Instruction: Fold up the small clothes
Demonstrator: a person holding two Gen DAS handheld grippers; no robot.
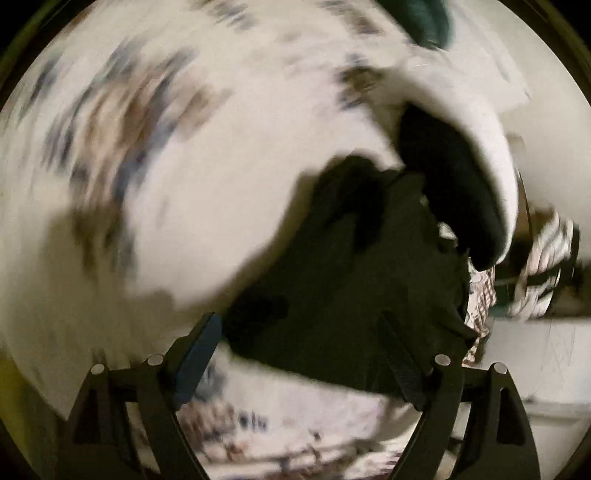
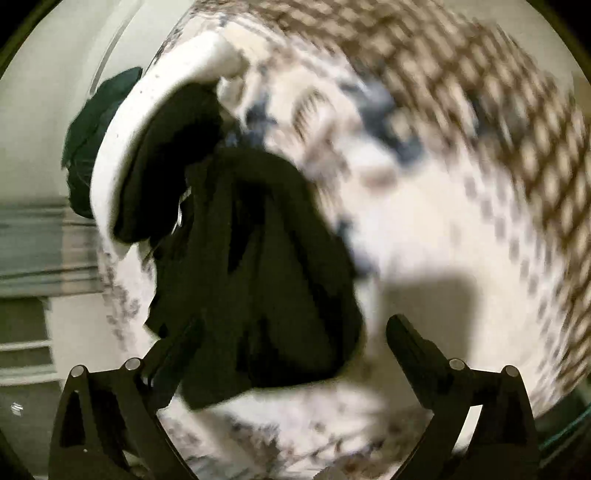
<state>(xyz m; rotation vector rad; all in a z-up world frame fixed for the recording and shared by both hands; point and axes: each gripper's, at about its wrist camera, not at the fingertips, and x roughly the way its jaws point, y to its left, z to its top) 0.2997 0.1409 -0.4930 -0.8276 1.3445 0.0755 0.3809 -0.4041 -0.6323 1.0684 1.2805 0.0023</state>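
Both views are smeared by motion. A crumpled black garment (image 1: 351, 277) lies on a white printed cloth (image 1: 184, 166). My left gripper (image 1: 301, 350) stands open just above it; the garment's near edge reaches between the fingers, and no pad visibly presses on it. In the right wrist view the same black garment (image 2: 258, 277) hangs as a bunched heap over the white printed cloth (image 2: 424, 240). My right gripper (image 2: 293, 347) is open wide around its lower end, with the fabric brushing the left finger (image 2: 177, 350) and well apart from the right one.
A white curved rim with a dark inside (image 1: 484, 147) (image 2: 122, 129) stands right behind the garment. Behind it sits a dark green cloth (image 1: 417, 22) (image 2: 96, 122). Brown checked fabric (image 2: 480, 110) (image 1: 480, 295) and a striped cloth (image 1: 546, 266) lie nearby.
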